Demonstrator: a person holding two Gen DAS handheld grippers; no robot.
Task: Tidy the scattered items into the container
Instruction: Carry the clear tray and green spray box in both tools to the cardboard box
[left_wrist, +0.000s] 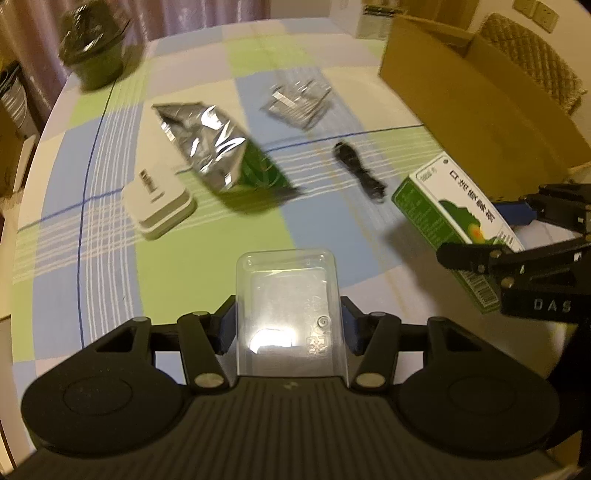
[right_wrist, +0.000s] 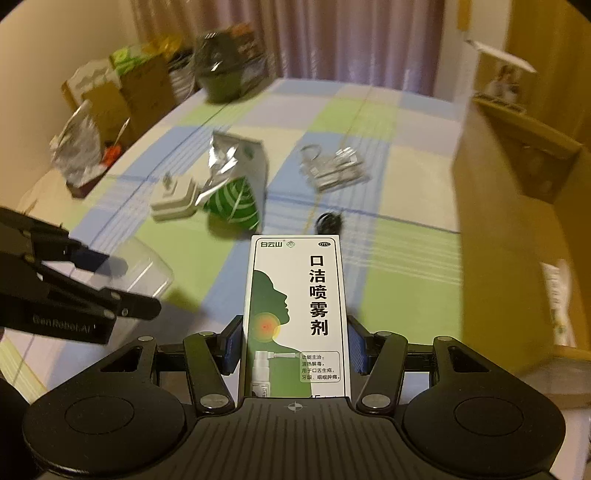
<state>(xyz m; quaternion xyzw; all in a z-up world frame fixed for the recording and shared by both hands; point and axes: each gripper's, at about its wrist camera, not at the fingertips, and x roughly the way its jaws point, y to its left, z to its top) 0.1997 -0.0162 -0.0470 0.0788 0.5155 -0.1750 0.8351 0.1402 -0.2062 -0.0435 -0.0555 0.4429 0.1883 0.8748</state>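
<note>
Left gripper (left_wrist: 288, 332) clamps clear box (left_wrist: 288, 295) | right gripper (right_wrist: 295, 347) clamps spray carton (right_wrist: 295, 314)

The white-and-green cardboard medicine box (right_wrist: 295, 317) reads "白云山", "OTC" and "口洁喷雾剂"; the left black two-finger gripper (right_wrist: 142, 286) shows "GenRobot.AI", the right one (left_wrist: 476, 236) "DAS".

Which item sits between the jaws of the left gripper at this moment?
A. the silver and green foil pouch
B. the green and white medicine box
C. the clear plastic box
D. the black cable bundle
C: in the left wrist view the clear plastic box is clamped by the left gripper, while the medicine box is in the right gripper.
</note>
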